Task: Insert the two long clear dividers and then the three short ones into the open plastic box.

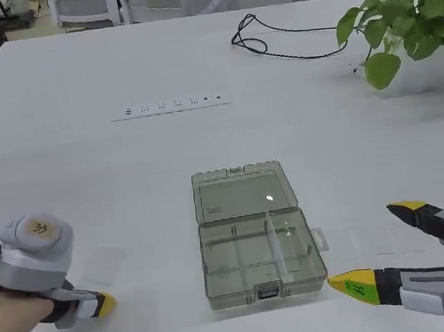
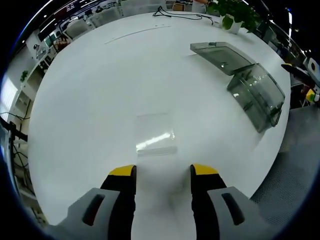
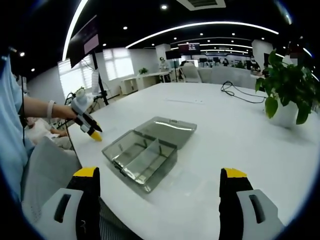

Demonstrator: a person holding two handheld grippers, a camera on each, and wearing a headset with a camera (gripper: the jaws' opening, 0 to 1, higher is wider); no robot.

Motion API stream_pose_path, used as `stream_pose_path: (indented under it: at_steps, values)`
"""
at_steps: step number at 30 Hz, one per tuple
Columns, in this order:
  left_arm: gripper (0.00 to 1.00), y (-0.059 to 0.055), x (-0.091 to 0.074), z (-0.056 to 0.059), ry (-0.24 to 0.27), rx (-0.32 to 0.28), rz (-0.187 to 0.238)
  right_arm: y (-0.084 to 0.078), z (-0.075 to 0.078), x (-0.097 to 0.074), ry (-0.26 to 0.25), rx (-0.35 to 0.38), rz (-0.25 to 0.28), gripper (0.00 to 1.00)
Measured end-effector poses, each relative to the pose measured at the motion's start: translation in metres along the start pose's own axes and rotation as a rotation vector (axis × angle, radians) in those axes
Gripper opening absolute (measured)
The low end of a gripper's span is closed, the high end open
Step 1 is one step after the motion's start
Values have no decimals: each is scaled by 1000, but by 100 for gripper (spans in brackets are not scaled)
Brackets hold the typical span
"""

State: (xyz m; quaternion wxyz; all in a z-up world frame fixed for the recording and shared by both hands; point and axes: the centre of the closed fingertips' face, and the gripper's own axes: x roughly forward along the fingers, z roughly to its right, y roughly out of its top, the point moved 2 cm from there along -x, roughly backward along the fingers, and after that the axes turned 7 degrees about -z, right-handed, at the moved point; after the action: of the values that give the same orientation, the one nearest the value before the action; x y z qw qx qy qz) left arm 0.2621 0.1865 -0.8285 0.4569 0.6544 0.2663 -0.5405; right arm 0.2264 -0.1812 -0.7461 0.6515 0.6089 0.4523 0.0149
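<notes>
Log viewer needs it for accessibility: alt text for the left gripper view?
A clear divider lies flat on the white table, just ahead of the open left gripper. The open box sits farther off to the upper right, with a plant and cable at the table's far edge.

Smoky grey see-through box (image 1: 243,193), plain white surface (image 1: 91,168), left claw (image 2: 163,171) and right claw (image 3: 160,173) yellow-tipped on grey, green leafy plant (image 1: 403,21)

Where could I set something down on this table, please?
The widest bare patch lies between the power strip and the plastic box. Also bare: between box and plant. Crowded: left of the box, a clear divider lies before the left gripper; the right gripper flanks its right side.
</notes>
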Motion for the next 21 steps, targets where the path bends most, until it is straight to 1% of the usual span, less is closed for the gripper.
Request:
stream_pose_path:
  at_steps: [4,9,16,21]
  values:
    - [33,-1,-1,0,-1,2,-7,-2,-2,0,5,2,-1,100]
    - [33,0,-2,0,-1,-1,-7,-2,-3,0,1,-3,-6,100]
    - [31,1,-5,-3,-14,-24,10,-1,-5,2,8,2,-4,100]
    - [31,1,-4,-2,-18,-21,14,-1,-6,4,10,-4,-12,100]
